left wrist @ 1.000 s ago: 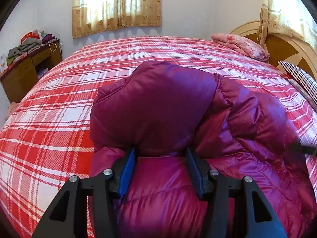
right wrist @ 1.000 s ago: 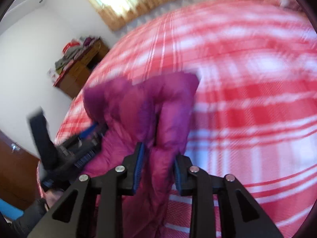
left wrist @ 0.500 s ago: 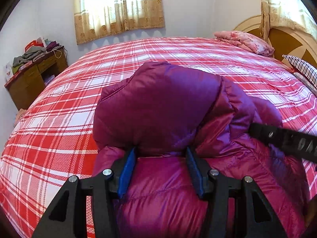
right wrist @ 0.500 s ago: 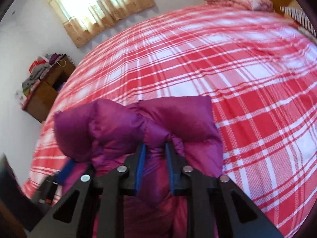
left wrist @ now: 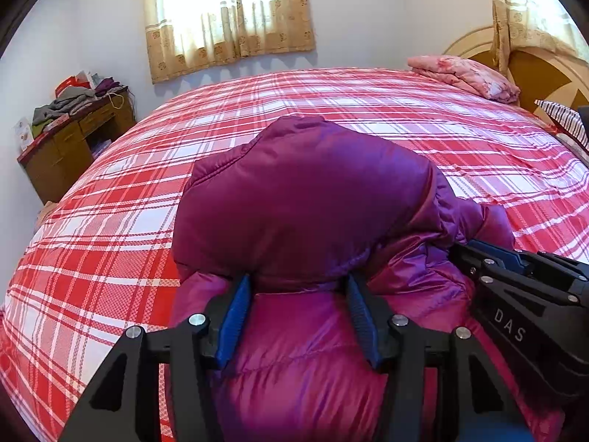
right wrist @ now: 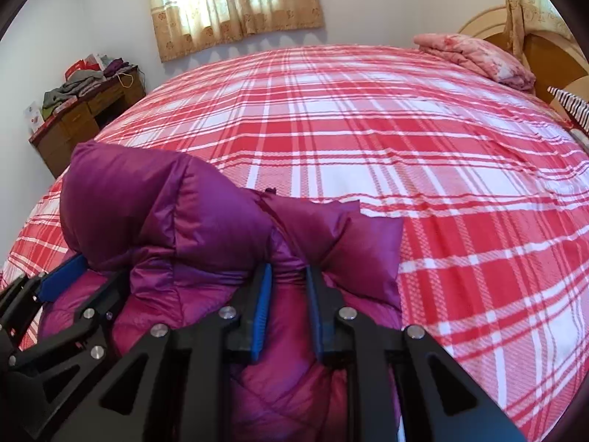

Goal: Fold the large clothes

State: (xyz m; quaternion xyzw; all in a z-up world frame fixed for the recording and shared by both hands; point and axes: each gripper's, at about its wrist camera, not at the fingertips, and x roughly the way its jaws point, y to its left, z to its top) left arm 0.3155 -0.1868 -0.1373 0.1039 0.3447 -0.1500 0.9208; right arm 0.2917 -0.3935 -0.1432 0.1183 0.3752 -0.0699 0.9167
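A puffy magenta down jacket [left wrist: 305, 213] lies bunched on the near side of a bed with a red and white plaid cover [left wrist: 368, 118]. My left gripper [left wrist: 298, 287] is shut on a thick fold of the jacket, the fabric bulging out past the blue pads. My right gripper [right wrist: 289, 280] is shut on another fold of the jacket [right wrist: 176, 221], just to the right of the left one. The right gripper shows at the right edge of the left wrist view [left wrist: 486, 258]. The left gripper shows at the lower left of the right wrist view [right wrist: 62, 280].
A folded pink quilt [left wrist: 464, 77] lies at the far right by the wooden headboard [left wrist: 533, 70]. A striped pillow [left wrist: 563, 121] lies at the right edge. A wooden desk with piled clothes [left wrist: 73, 136] stands left of the bed. A curtained window [left wrist: 228, 18] is behind.
My right gripper has swung in from the right and settled beside the left one, level with it. The jacket's fold has bunched between the two. The left gripper has barely moved.
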